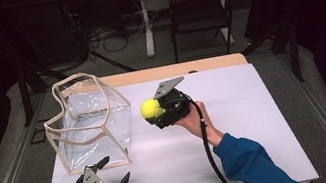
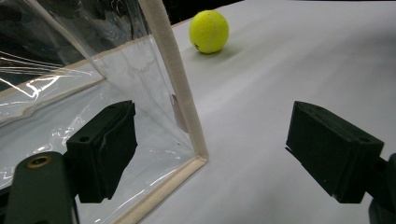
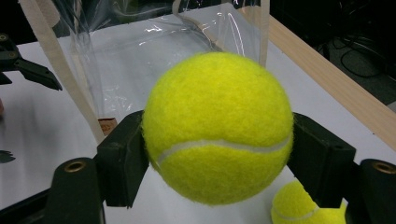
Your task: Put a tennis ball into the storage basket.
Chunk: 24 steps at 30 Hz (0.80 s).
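A yellow tennis ball [image 1: 149, 108] [image 3: 217, 126] is held above the white table sheet [image 1: 247, 122], with my right gripper [image 1: 154, 110] [image 3: 217, 156] shut on its two sides. Just under it, a second tennis ball [image 3: 303, 207] [image 2: 208, 31] lies on the sheet. A clear plastic bag [image 1: 89, 117] with beige trim stands open-topped to the left of the held ball. At the front left my left gripper [image 1: 115, 170] [image 2: 219, 154] stands open by the bag's near corner. The bag's corner seam [image 2: 180, 93] rises between its jaws, untouched.
The table's wooden far edge [image 1: 172, 70] runs behind the sheet. A dark chair [image 1: 199, 9] and a table leg [image 1: 146, 23] stand on the floor beyond. The person's blue sleeve [image 1: 250, 167] comes in at the bottom right.
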Tool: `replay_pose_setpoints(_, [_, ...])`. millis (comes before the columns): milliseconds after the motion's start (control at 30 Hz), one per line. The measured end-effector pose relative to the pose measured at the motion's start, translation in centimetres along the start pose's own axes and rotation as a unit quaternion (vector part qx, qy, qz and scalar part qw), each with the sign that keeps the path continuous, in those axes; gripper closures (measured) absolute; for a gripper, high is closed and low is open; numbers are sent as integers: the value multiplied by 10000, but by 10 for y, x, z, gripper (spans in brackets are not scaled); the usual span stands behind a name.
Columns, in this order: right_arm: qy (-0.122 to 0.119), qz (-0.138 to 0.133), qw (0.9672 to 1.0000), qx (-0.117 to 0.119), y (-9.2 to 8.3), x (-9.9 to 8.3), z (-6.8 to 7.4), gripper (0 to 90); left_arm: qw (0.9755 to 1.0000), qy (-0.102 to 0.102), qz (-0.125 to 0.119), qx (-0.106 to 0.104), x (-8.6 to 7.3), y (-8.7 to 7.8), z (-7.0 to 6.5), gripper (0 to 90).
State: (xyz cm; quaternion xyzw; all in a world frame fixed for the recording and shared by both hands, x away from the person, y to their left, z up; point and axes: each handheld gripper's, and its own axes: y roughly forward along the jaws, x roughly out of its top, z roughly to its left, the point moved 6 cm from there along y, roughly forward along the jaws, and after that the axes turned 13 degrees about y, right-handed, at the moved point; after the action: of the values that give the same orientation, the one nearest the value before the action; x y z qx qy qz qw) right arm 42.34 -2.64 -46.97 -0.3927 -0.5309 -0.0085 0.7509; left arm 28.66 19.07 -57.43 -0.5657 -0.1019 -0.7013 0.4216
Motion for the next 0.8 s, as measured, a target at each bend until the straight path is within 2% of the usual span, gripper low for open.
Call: replay_pose_setpoints(800, [-149,159,9997,-114,-4,26,-1,265,10000,-3,-12,11,0,0,0,158])
